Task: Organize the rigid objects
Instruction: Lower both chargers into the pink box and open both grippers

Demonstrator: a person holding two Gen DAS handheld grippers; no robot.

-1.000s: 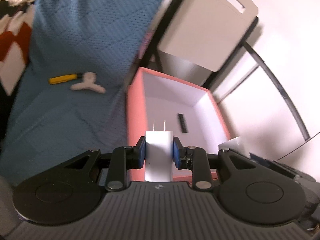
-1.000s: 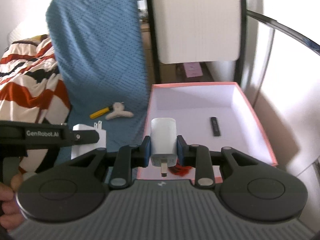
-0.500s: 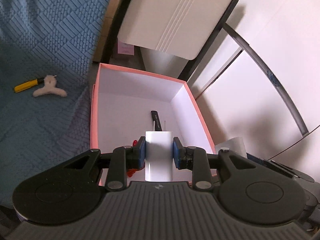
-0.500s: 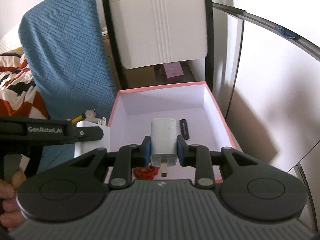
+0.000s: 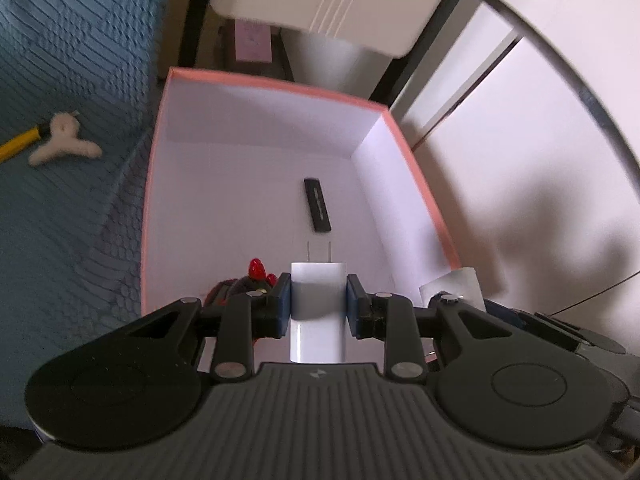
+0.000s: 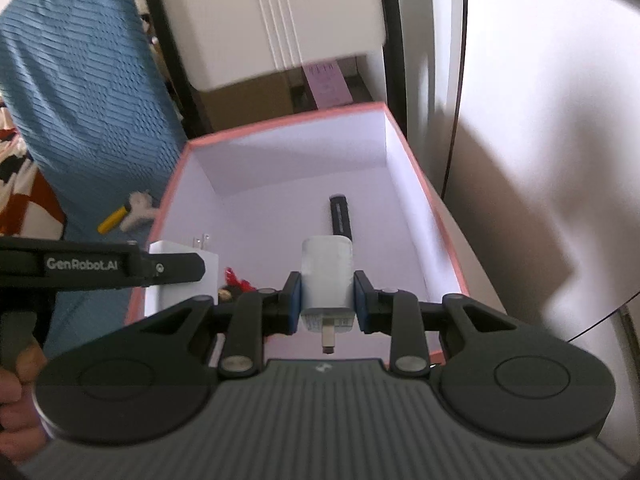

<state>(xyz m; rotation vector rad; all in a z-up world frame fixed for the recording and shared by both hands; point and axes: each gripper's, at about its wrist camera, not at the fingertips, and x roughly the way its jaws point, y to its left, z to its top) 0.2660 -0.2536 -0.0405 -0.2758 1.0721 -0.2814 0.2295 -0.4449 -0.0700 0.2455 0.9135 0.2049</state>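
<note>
While the left gripper (image 5: 319, 294) clamps a white charger (image 5: 318, 316), the right gripper (image 6: 327, 300) pinches a grey adapter (image 6: 327, 276) (both narrowly parted)

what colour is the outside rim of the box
Pink, with a white inside; the box shows it best in the left wrist view.

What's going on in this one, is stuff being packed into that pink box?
Yes. A person holds a gripper in each hand, and both are over the open pink box. The left gripper is shut on a white two-prong charger, prongs pointing forward. The right gripper is shut on a greyish-white plug adapter, its pin toward the camera. Neither is released yet. In the box lie a black stick-shaped device and a red and black item. A yellow tool and a white fuzzy clip remain on the blue cover.
</note>
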